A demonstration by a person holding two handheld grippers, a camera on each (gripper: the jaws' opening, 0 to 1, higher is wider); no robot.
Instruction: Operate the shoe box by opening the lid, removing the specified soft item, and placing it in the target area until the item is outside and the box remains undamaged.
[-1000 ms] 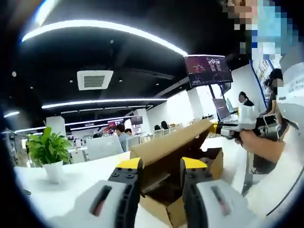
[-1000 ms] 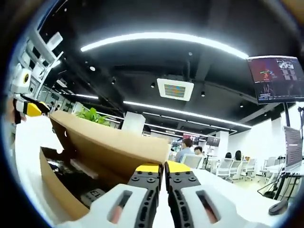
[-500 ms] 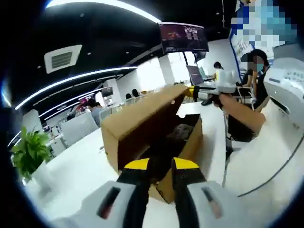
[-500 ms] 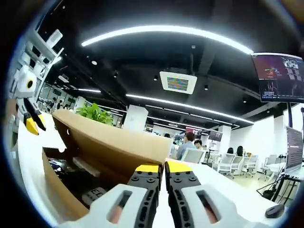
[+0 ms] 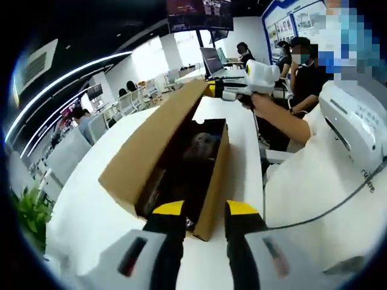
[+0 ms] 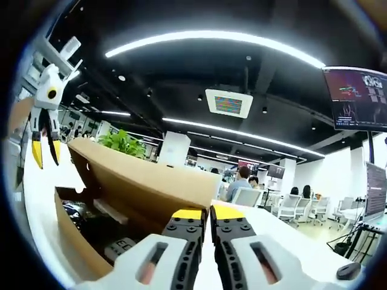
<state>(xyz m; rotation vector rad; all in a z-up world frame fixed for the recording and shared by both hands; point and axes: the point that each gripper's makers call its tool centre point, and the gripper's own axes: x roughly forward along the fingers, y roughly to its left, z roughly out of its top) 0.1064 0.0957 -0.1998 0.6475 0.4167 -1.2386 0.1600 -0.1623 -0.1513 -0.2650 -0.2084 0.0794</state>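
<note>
A brown cardboard shoe box (image 5: 211, 181) lies on the white table (image 5: 91, 181), its lid (image 5: 157, 145) tilted up along the left side. Something dark and soft (image 5: 202, 145) lies inside. My left gripper (image 5: 205, 209) hovers open above the box's near end, looking down into it. A hand holds my right gripper (image 5: 211, 90) at the lid's far corner. In the right gripper view, the right gripper (image 6: 207, 214) is shut on the edge of the lid (image 6: 145, 181). The dark contents (image 6: 78, 211) show below it. The left gripper (image 6: 45, 151) hangs at the left, tips down and apart.
A white machine (image 5: 357, 127) with a cable (image 5: 326, 208) stands to the right of the box. A potted plant (image 5: 24, 211) is at the table's left end. People sit and stand at desks behind, near a monitor (image 6: 357, 99).
My left gripper has risen and tipped forward, from facing the box's side to looking down into it. The right gripper has kept still on the lid.
</note>
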